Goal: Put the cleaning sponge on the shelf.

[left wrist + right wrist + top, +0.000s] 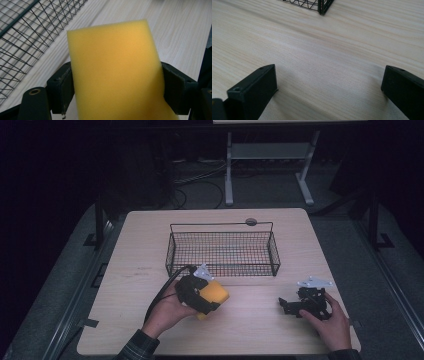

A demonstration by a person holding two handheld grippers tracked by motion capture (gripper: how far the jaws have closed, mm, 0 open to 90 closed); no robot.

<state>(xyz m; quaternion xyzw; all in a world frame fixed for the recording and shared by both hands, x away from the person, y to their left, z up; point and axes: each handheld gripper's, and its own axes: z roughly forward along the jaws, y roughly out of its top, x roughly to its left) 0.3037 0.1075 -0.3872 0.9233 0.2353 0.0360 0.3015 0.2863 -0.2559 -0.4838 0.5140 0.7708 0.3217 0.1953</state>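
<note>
On the pale table, left gripper fingers clamp a half-hidden sponge; right gripper fingers gape.

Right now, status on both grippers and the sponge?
Left gripper shut on yellow sponge, held beside wire basket. Right gripper open, nothing between its jaws. Path to basket looks clear.

Matt yellow foam sponge; black wire basket; pale wood-grain table.

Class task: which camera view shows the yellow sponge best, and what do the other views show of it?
The left gripper view: the sponge looms close, pinched between the left gripper's jaws. The high view shows it small, partly hidden by that gripper. The right gripper view looks at bare table.
</note>
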